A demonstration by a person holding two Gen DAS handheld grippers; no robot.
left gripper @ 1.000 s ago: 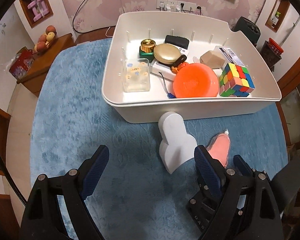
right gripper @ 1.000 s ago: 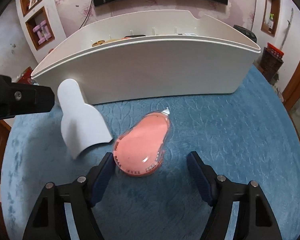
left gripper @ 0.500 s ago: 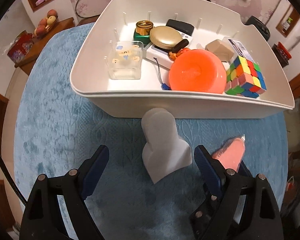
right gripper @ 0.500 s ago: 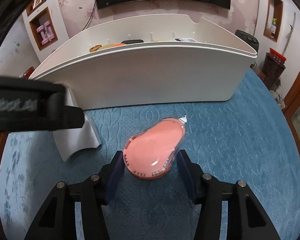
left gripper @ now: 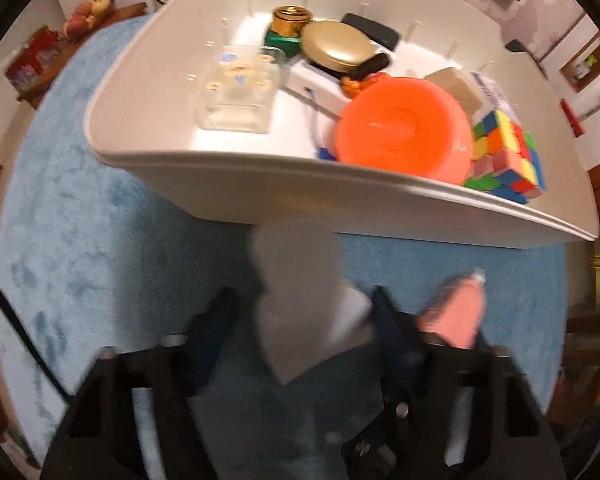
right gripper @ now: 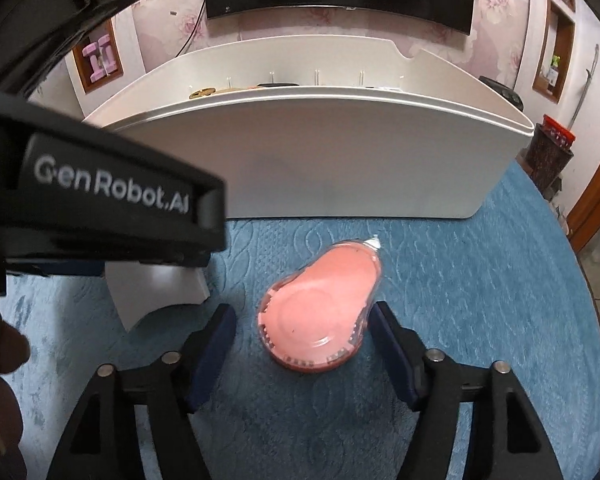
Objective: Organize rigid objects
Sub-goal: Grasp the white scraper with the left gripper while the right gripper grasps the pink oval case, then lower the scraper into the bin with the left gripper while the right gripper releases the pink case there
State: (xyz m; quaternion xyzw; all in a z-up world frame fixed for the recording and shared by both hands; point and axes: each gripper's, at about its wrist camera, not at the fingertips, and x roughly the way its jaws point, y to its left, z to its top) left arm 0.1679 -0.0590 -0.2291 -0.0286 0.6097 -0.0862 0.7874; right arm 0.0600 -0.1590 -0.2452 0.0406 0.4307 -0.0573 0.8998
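Observation:
A white bottle-shaped object (left gripper: 300,296) lies on the blue mat just in front of the white bin (left gripper: 260,196). My left gripper (left gripper: 300,328) straddles its wide end; the jaws are narrowed, contact is blurred. It shows partly in the right wrist view (right gripper: 156,296) under the left gripper's body. A pink correction-tape dispenser (right gripper: 320,304) lies on the mat between my right gripper's (right gripper: 300,340) jaws; the right pad touches it and a gap shows on the left. The dispenser also shows in the left wrist view (left gripper: 456,312).
The bin holds an orange disc (left gripper: 404,132), a Rubik's cube (left gripper: 508,156), a clear box (left gripper: 240,88), a gold tin (left gripper: 336,48) and other items. The blue mat (right gripper: 480,300) covers the round table. The bin's front wall (right gripper: 340,160) stands close ahead.
My left gripper moved forward over the white object and its jaws narrowed around it. My right gripper stays around the pink dispenser, which now rests against the right pad.

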